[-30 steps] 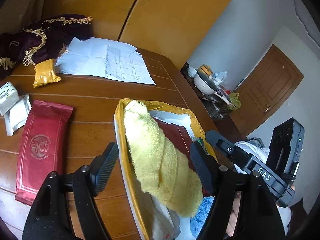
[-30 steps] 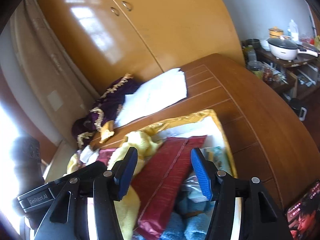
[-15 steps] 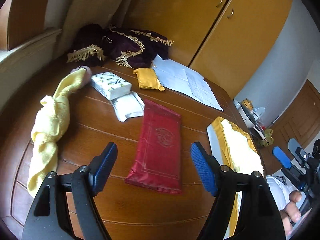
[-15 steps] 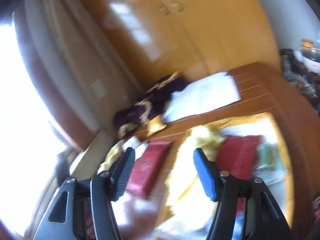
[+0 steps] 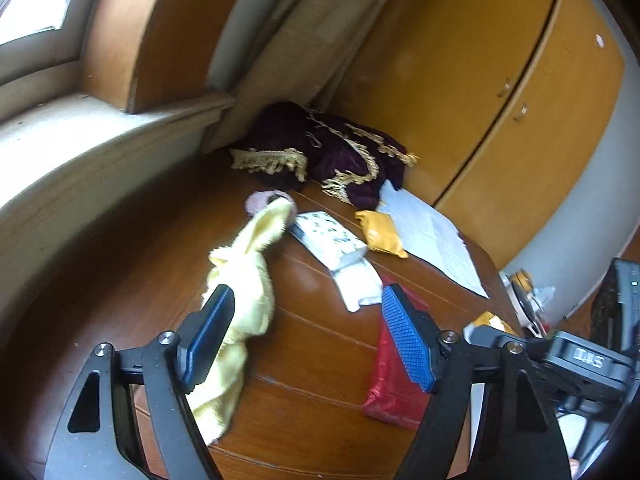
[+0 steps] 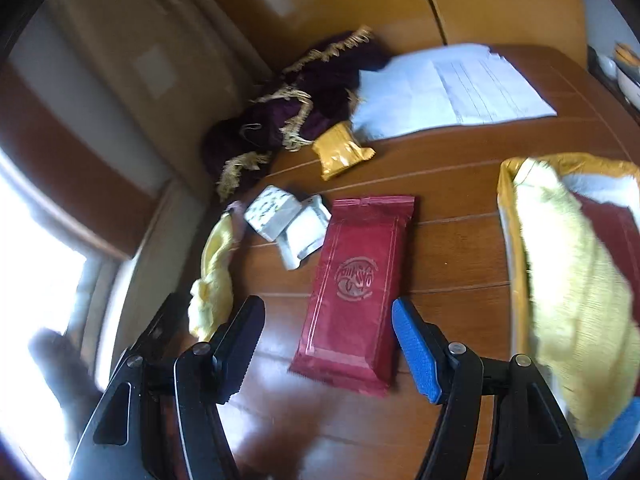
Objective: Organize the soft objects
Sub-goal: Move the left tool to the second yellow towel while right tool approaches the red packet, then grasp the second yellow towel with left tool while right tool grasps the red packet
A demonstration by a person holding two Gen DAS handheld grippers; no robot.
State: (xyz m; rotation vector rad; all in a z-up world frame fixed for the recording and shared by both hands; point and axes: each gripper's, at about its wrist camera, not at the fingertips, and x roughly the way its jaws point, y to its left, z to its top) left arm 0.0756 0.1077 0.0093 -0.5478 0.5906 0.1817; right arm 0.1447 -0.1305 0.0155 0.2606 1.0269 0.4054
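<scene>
Blue-padded, your left gripper (image 5: 308, 340) and right gripper (image 6: 328, 350) both gape wide, holding nothing. Just beyond on the wooden table (image 6: 452, 184) lie a yellow towel (image 5: 240, 280) and red packet (image 6: 354, 284), with a purple fringed cloth (image 5: 320, 148) farthest back.

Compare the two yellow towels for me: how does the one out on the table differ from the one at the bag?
The loose yellow towel lies bunched into a long twisted strip, directly on the wooden table, near its window-side edge. The bagged yellow towel is spread wide and flat, draped over the contents of the gold-rimmed bag. Both are pale yellow terry, and neither is held by any tongs.
</scene>
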